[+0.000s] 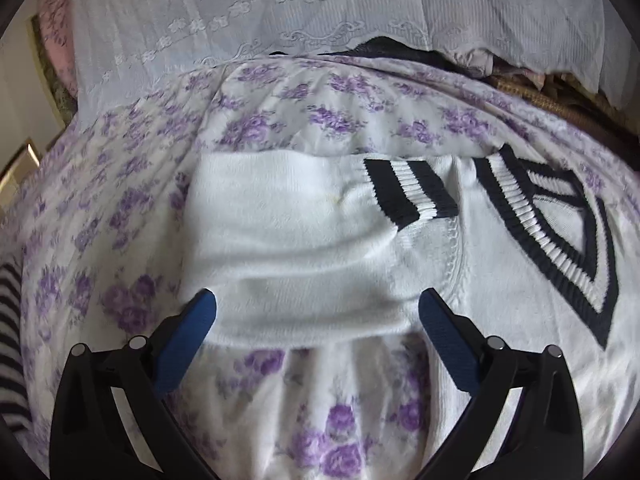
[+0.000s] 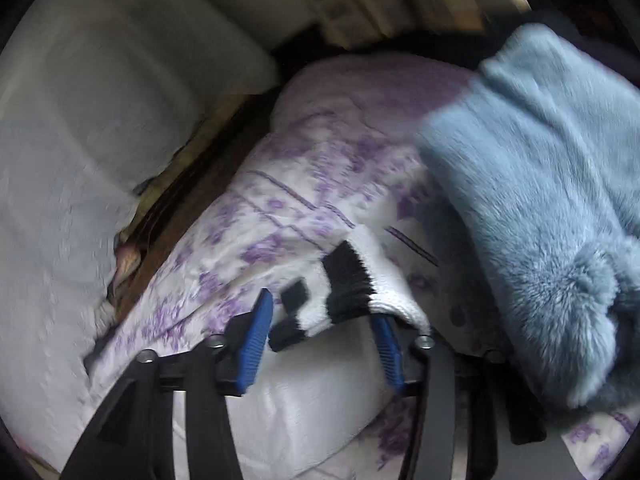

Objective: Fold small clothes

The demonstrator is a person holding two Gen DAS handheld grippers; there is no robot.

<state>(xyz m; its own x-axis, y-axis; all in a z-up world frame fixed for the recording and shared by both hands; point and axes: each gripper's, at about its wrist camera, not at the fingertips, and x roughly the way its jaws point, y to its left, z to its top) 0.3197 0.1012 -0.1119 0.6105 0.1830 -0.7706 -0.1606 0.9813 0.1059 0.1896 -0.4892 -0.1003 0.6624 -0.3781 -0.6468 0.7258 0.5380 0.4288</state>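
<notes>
A white knit sweater (image 1: 304,248) with black-and-white striped cuffs and V-neck lies on a purple-flowered bedsheet (image 1: 320,120). One sleeve is folded across the body, its cuff (image 1: 408,188) near the neck trim (image 1: 560,240). My left gripper (image 1: 316,304) is open, its blue pads either side of the sweater's near edge, holding nothing. In the right wrist view, my right gripper (image 2: 320,312) is open around the other striped cuff (image 2: 344,280), which lies draped between the blue pads; the view is blurred.
A white lace pillow (image 1: 260,20) lies at the head of the bed. A striped garment (image 1: 10,340) sits at the left edge. A fluffy blue garment (image 2: 540,184) lies right of my right gripper. A grey pillow (image 2: 100,120) and a dark gap by the bed frame are at left.
</notes>
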